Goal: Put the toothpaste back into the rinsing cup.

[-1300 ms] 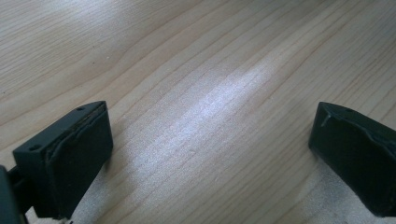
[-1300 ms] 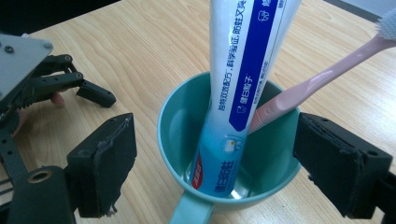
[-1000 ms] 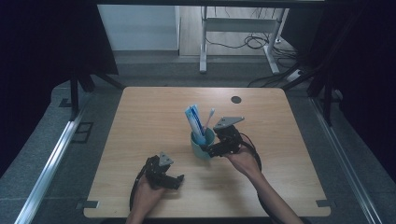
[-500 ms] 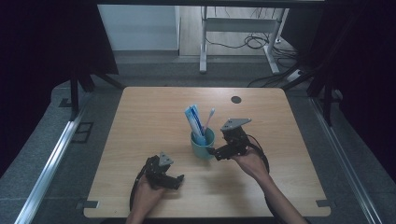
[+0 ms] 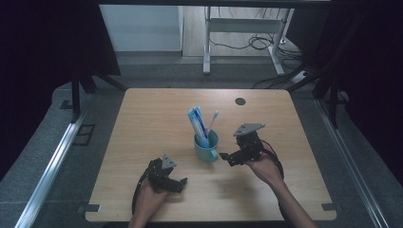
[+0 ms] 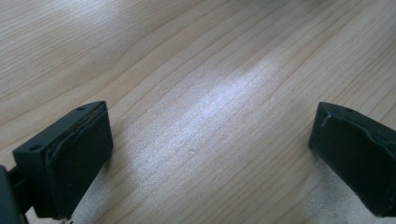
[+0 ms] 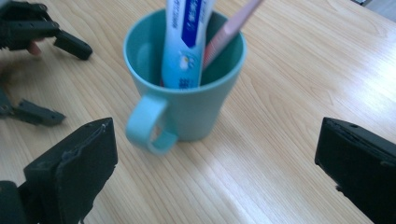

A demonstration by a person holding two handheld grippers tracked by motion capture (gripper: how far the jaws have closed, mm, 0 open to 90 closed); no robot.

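Two grippers are resting low over the wooden table (image 5: 142,123). The right gripper (image 5: 227,156) is lying just right of the teal mug (image 5: 207,146), aimed at its handle, jaws wide apart and gripping nothing; they have just been opening, and the hand has been drawing back from the mug. The mug is standing mid-table, holding a toothpaste tube (image 5: 197,124) and what is probably a toothbrush (image 5: 212,121). The left gripper (image 5: 180,184) is sitting unmoved near the front edge, jaws spread over bare wood.
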